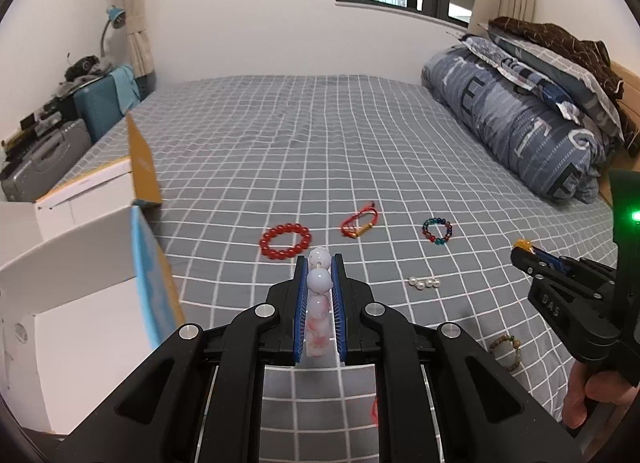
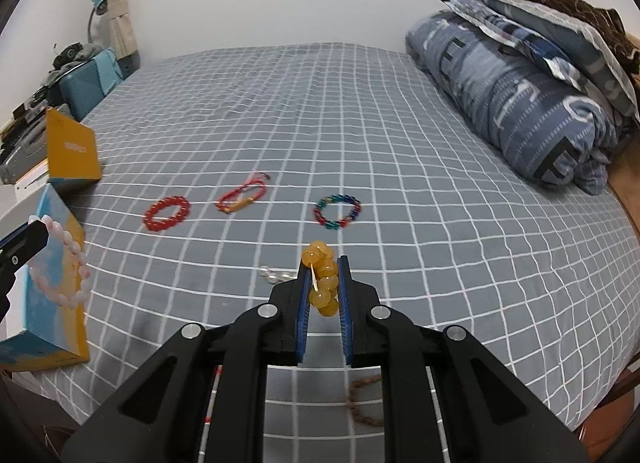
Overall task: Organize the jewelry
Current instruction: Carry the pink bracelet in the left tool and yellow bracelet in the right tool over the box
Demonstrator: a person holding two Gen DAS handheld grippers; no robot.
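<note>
My left gripper (image 1: 320, 263) is shut on a pale pink bead bracelet (image 1: 319, 303), held above the bed; the bracelet hangs as a loop in the right wrist view (image 2: 64, 263). My right gripper (image 2: 324, 267) is shut on a yellow amber bead bracelet (image 2: 322, 279), also seen at the right of the left wrist view (image 1: 524, 244). On the grey checked bedsheet (image 1: 280, 143) lie a red bead bracelet (image 1: 285, 241), a red cord bracelet with a gold tube (image 1: 359, 222), a multicoloured bead bracelet (image 1: 437, 230), a few pearls (image 1: 424, 283) and a brown bead bracelet (image 1: 508, 351).
An open white box (image 1: 80, 263) with blue and yellow flaps stands at the bed's left edge. A rolled blue quilt (image 1: 520, 123) and pillows lie along the right. A blue suitcase (image 1: 100, 103) and clutter sit beyond the left edge.
</note>
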